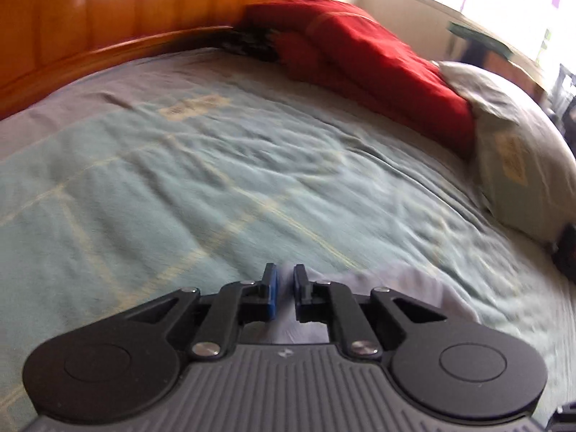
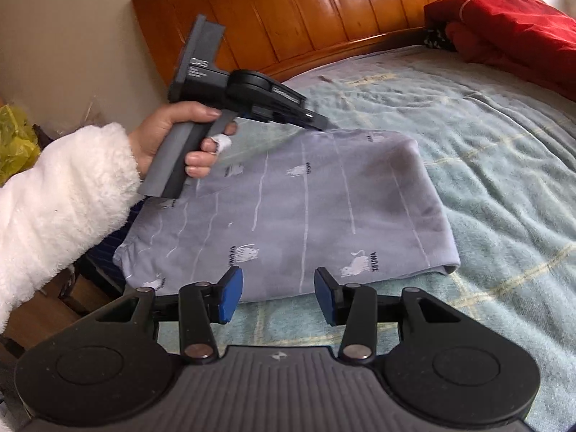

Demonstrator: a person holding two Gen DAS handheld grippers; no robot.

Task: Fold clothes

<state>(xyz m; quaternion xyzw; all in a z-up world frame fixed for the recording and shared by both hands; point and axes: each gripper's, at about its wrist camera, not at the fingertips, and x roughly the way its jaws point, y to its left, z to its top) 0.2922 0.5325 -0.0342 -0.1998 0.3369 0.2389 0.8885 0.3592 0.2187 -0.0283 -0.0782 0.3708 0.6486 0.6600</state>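
Observation:
A grey-lavender garment (image 2: 306, 208) with white stripes and small prints lies folded flat on the bed. My left gripper (image 2: 318, 122), held by a hand in a fluffy white sleeve (image 2: 54, 208), reaches down onto the garment's far edge. In the left wrist view the left gripper (image 1: 286, 286) has its blue pads nearly together, pinching a strip of the lavender garment (image 1: 360, 288). My right gripper (image 2: 277, 295) stands open just short of the garment's near edge, and its pads are not touching the cloth.
The bed has a pale green checked cover (image 1: 216, 165). A red quilt (image 1: 360, 57) and a pillow (image 1: 511, 151) lie at the head by the wooden headboard (image 2: 306, 10). A yellow bag (image 2: 14, 140) sits off the bed's left side.

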